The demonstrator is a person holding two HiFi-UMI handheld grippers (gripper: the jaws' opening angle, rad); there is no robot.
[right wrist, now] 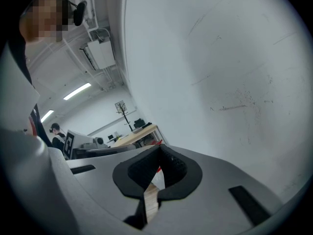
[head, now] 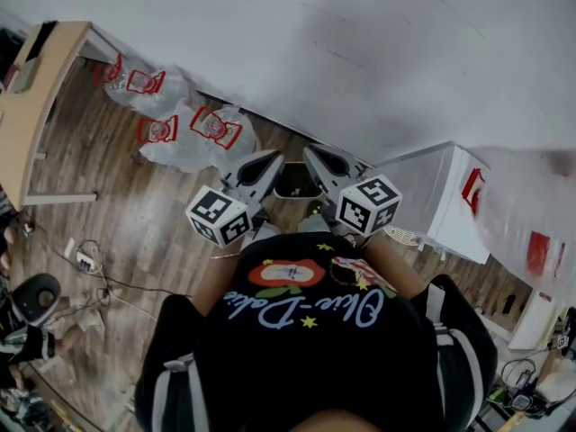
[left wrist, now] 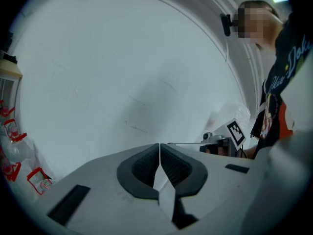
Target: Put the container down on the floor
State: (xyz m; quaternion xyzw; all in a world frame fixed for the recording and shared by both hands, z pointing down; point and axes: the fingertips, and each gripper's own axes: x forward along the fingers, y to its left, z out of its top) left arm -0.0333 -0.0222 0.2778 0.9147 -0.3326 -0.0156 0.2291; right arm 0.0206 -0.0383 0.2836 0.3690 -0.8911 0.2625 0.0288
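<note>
Person is standing close to a white wall (head: 360, 52), looking down at a wooden floor (head: 135, 214). Both tools are hanging level in front of the chest, tips toward the wall. The left gripper (head: 274, 158) is sitting fully pinched, dark pads touching with nothing between them in its own view (left wrist: 160, 155). The right gripper (head: 311, 155) is doing the same, pads pressed together and empty (right wrist: 159, 161).

The container (head: 297, 180) is showing as a small dark rectangle with a pale rim, right between the two tips. It's looking like it's down on the floor at the foot of the wall, though that's hard to be sure of, and neither tool is gripping it.

Writing: the black shirt (head: 306, 331) is carrying pale cursive lettering, with only "Dol" coming through clearly. Clear plastic bags (head: 193, 138) with red labels are lying by the wall on the left, print too small to read. A white box (head: 432, 196) with a red mark is sitting to the right, also unreadable
</note>
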